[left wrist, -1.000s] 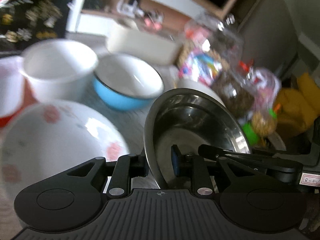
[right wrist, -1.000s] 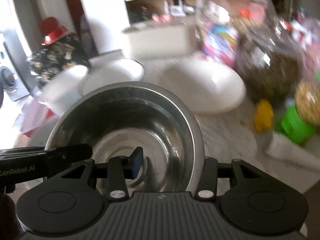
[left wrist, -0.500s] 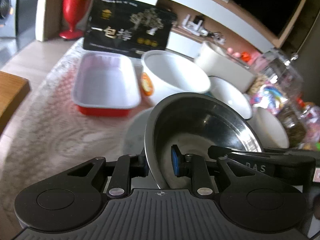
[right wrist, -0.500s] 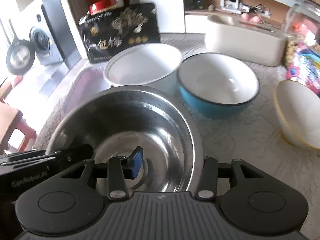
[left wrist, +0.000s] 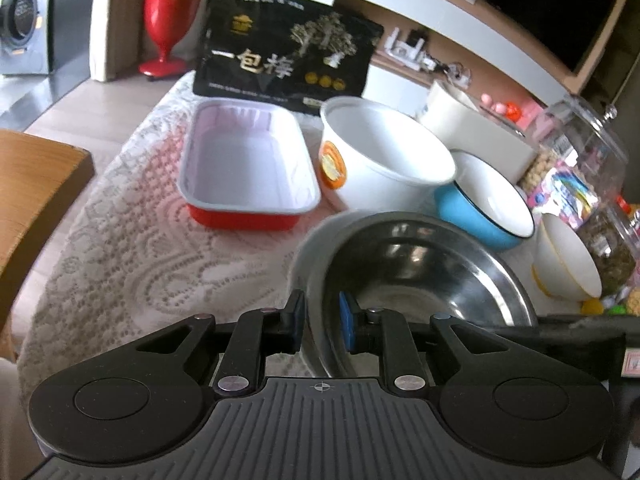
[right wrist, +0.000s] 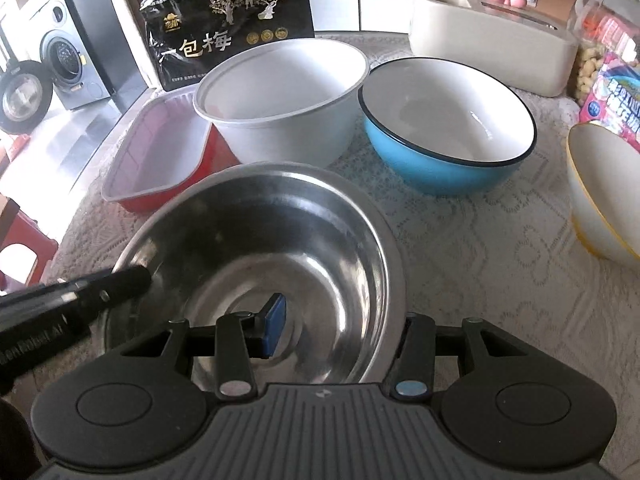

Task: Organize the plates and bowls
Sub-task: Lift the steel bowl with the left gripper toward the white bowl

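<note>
A steel bowl (right wrist: 256, 248) is held between both grippers, just above the lace tablecloth (left wrist: 120, 256). My left gripper (left wrist: 322, 322) has the bowl's left rim between its blue pads; its jaws are closing on it. My right gripper (right wrist: 340, 328) is shut on the right rim, one pad inside the bowl and the other finger outside. A pale rim (left wrist: 308, 240) peeks out beneath the steel bowl (left wrist: 420, 272). Behind stand a red tray (left wrist: 248, 168), a deep white bowl (right wrist: 280, 92), a blue bowl (right wrist: 444, 120) and a yellow-rimmed white bowl (right wrist: 600, 192).
A black snack bag (left wrist: 288, 60) leans behind the tray. A cream box (right wrist: 492, 52) and a clear snack jar (left wrist: 580, 184) line the back right. A wooden edge (left wrist: 32, 184) sits off the table's left side.
Both grippers carried the steel bowl leftward from the snack jars to in front of the red tray and white bowl. It now sits flatter and lower between the left pads.
</note>
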{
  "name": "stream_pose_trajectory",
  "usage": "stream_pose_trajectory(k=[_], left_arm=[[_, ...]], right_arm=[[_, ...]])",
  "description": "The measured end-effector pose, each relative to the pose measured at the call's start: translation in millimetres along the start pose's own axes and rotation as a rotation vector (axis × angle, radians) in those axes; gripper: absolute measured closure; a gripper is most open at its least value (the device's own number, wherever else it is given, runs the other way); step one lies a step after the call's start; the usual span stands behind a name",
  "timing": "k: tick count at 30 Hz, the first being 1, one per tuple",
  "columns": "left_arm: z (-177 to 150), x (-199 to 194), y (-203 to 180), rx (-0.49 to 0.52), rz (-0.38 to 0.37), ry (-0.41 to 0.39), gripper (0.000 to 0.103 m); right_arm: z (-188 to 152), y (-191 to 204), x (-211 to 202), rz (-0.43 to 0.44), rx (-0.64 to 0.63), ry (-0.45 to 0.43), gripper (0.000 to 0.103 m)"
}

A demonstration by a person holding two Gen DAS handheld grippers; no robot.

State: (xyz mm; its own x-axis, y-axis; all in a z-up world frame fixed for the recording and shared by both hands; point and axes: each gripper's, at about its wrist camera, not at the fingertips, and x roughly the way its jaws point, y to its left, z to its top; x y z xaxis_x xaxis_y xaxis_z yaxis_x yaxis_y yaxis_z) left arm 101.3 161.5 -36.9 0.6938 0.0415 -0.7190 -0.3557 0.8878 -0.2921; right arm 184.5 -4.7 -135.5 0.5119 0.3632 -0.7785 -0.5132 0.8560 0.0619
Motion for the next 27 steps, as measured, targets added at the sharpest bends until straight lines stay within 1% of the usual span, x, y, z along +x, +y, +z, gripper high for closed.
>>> stream_pose_trajectory(k=[1, 2, 10, 13, 15, 17, 19, 20, 24, 27], left_arm=[[0, -1, 0, 0.003, 0.020, -0.006, 0.082], [1, -1, 1, 0.007, 0.038, -0.011, 0.078], [0, 5, 3, 0.021, 0.049, 0.006, 0.074], [-1, 7, 5, 0.027, 0.045, 0.011, 0.069], [-1, 7, 6, 0.026, 0.033, 0.001, 0.063], [-2, 8, 6, 0.025, 0.032, 0.002, 0.061], [-2, 10, 6, 0.024, 0.035, 0.009, 0.057], [-2, 11, 7, 0.022, 0.036, 0.011, 0.056], [-3, 15, 10, 0.001, 0.011, 0.032, 0.055], [-5, 20, 14, -0.034, -0.029, 0.057, 0.058]], right_arm=[[-1, 1, 0, -0.007, -0.009, -0.002, 0.059], [-2, 3, 0, -0.012, -0.016, -0.004, 0.059], [-6, 11, -6, -0.032, -0.058, -0.039, 0.058], [-6, 12, -11, -0.063, -0.076, -0.072, 0.053], [-6, 11, -16, -0.091, -0.086, -0.108, 0.050], [-5, 10, -21, -0.117, -0.093, -0.146, 0.049], [-4, 6, -23, -0.128, -0.087, -0.165, 0.040], [-3, 3, -23, -0.133, -0.078, -0.170, 0.038], [-2, -7, -13, -0.136, -0.043, -0.144, 0.037], [-4, -16, 2, -0.099, -0.004, -0.092, 0.037]])
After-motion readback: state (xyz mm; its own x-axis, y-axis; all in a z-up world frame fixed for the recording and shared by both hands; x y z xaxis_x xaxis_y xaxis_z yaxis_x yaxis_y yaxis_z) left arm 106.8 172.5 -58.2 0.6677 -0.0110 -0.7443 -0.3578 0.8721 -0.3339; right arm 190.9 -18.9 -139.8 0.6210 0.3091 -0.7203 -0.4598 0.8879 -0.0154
